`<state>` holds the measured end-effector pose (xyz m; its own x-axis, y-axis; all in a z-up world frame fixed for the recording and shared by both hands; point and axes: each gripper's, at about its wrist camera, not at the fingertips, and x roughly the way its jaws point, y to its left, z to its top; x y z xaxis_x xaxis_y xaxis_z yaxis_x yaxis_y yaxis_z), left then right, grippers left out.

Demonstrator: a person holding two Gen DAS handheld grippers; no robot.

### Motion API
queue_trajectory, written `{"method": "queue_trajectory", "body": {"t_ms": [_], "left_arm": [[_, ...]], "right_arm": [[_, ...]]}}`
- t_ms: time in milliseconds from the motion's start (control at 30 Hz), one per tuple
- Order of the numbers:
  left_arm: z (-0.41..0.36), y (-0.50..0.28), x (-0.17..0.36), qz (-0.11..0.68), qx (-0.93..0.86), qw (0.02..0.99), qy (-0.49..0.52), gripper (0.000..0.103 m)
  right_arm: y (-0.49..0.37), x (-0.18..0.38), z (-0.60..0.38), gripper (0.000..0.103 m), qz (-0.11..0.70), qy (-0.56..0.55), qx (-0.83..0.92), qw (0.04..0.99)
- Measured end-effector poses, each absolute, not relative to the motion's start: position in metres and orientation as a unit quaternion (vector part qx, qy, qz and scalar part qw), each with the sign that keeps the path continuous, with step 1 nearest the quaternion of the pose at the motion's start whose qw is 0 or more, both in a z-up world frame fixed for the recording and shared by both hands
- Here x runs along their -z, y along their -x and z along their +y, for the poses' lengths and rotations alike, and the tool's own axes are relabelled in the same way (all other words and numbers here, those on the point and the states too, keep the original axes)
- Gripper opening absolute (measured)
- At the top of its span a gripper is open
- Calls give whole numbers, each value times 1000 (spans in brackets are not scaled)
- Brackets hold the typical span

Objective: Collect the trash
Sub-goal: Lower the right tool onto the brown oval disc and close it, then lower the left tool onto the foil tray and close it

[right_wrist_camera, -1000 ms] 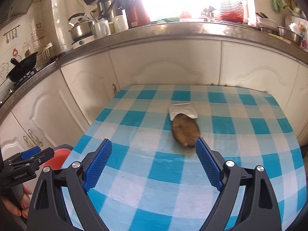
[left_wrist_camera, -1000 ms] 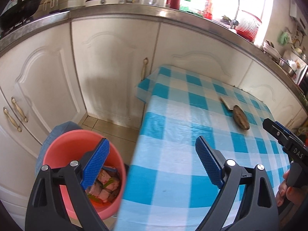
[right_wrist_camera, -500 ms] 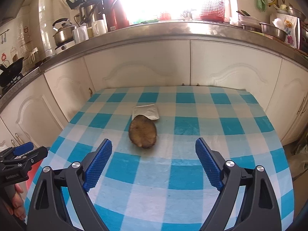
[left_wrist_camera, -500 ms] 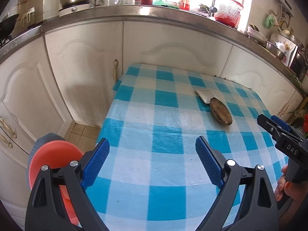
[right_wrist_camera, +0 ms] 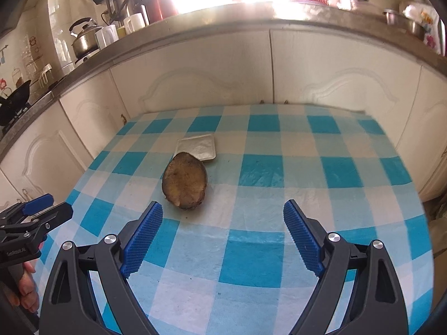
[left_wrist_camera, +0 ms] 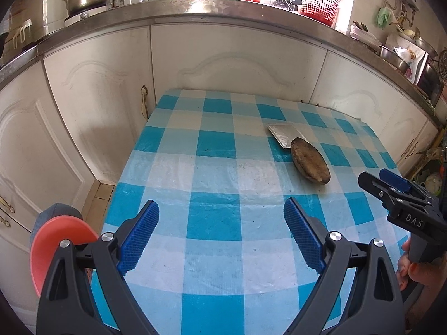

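A brown, rough, oval scrap [left_wrist_camera: 310,162] [right_wrist_camera: 185,180] lies on the blue-and-white checked tablecloth [left_wrist_camera: 215,217] [right_wrist_camera: 251,251], partly over a flat silvery wrapper [left_wrist_camera: 285,134] [right_wrist_camera: 198,146]. My left gripper [left_wrist_camera: 222,237] hangs open over the cloth's near left part with nothing between its blue pads. My right gripper [right_wrist_camera: 223,237] is open too, just short of the scrap, which sits ahead and left of its left pad. A red bin [left_wrist_camera: 56,248] stands on the floor off the table's left edge, its contents hidden.
White cabinet doors [left_wrist_camera: 237,64] run behind the table under a steel counter [left_wrist_camera: 195,14] crowded with a kettle, mugs and a red basket [left_wrist_camera: 321,2]. A person's hand [left_wrist_camera: 416,270] grips the right tool's handle. Floor tiles [left_wrist_camera: 97,198] show left of the table.
Both views swung rightward across the table. The bin slid from under my left gripper to the frame's left edge. The brown scrap moved left and closer in the right wrist view.
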<state>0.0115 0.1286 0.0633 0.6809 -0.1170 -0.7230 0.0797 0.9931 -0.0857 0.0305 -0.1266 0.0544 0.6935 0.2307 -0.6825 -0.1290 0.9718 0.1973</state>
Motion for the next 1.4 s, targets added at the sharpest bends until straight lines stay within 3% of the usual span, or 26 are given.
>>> {"method": "queue_trajectory", "body": {"t_ms": [367, 500, 633, 733, 1400], "left_arm": [[133, -35, -58, 401, 55, 914, 41, 91], [137, -41, -56, 403, 49, 913, 44, 91], [140, -46, -54, 405, 44, 912, 46, 91], [140, -49, -51, 406, 42, 912, 42, 91], [87, -82, -36, 417, 78, 905, 19, 91]], "right_arm": [[-69, -39, -102, 88, 412, -51, -170, 893], [-83, -35, -83, 75, 419, -23, -183, 889], [-94, -30, -68, 70, 426, 6, -178, 887], [-97, -26, -63, 58, 429, 22, -171, 887], [-80, -33, -114, 56, 404, 16, -76, 911]]}}
